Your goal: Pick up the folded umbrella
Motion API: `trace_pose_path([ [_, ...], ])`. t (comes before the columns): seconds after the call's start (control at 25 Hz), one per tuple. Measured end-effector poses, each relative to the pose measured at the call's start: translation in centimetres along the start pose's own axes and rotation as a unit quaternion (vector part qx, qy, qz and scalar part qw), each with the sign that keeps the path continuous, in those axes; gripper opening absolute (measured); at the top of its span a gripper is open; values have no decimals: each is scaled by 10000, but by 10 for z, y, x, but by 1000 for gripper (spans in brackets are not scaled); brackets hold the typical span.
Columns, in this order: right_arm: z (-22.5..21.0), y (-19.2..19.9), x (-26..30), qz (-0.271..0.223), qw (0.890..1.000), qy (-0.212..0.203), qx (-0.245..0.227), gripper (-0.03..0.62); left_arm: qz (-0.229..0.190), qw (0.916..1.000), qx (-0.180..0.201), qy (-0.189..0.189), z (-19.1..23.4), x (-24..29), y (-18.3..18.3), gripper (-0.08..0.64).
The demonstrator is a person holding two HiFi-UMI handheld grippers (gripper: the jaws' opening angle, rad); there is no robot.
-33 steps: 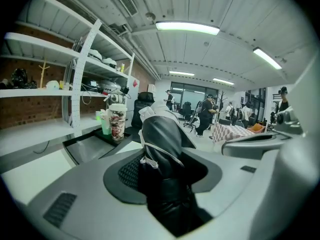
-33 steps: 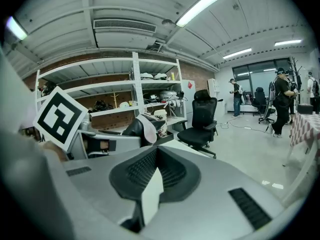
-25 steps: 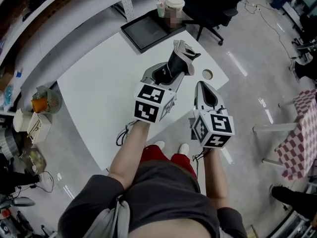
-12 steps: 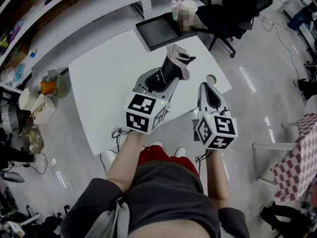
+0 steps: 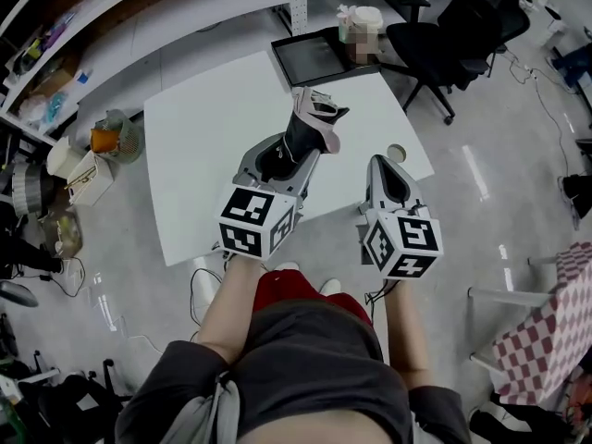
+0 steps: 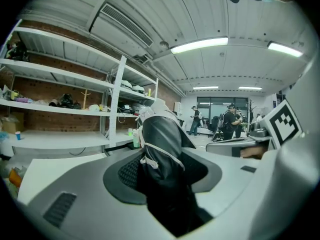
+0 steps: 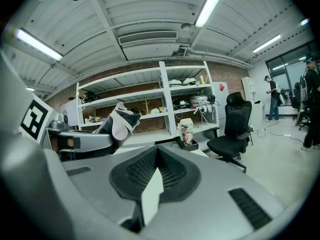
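Observation:
The folded umbrella (image 5: 312, 126), black with pale trim, sticks up and forward out of my left gripper (image 5: 285, 152), which is shut on its lower end and holds it in the air above the white table (image 5: 208, 146). In the left gripper view the umbrella (image 6: 159, 149) fills the gap between the jaws and hides the pads. My right gripper (image 5: 381, 166) hovers to the right at about the same height, its jaws shut with nothing in them. The right gripper view shows the umbrella (image 7: 118, 124) and the left gripper (image 7: 80, 141) off to the left.
A black tray (image 5: 319, 58) lies at the table's far edge, with a lidded cup (image 5: 366, 26) beside it. A black office chair (image 5: 462, 26) stands at the right. A round cable hole (image 5: 396, 153) marks the table's right corner. Shelves and floor clutter (image 5: 92, 151) line the left.
The left gripper has lifted and drawn back toward the body with the umbrella still in it. The right gripper has hardly moved. The table sits farther up in the head view.

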State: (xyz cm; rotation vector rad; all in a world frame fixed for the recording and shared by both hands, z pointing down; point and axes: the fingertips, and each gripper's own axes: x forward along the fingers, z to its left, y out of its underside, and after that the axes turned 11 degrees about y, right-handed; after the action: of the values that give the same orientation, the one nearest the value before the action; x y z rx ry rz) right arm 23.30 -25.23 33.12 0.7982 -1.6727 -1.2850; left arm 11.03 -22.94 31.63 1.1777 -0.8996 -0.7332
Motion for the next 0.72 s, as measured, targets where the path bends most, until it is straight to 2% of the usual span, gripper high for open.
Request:
trace_pose_path([
  [0.4, 11, 5, -13, -39, 9984, -542, -150, 18, -76, 9981, -155, -583, -11, -34, 10, 201],
  [0.72, 28, 12, -22, -15, 9956, -894, -266, 17, -122, 9961, -306, -820, -20, -58, 24, 201],
])
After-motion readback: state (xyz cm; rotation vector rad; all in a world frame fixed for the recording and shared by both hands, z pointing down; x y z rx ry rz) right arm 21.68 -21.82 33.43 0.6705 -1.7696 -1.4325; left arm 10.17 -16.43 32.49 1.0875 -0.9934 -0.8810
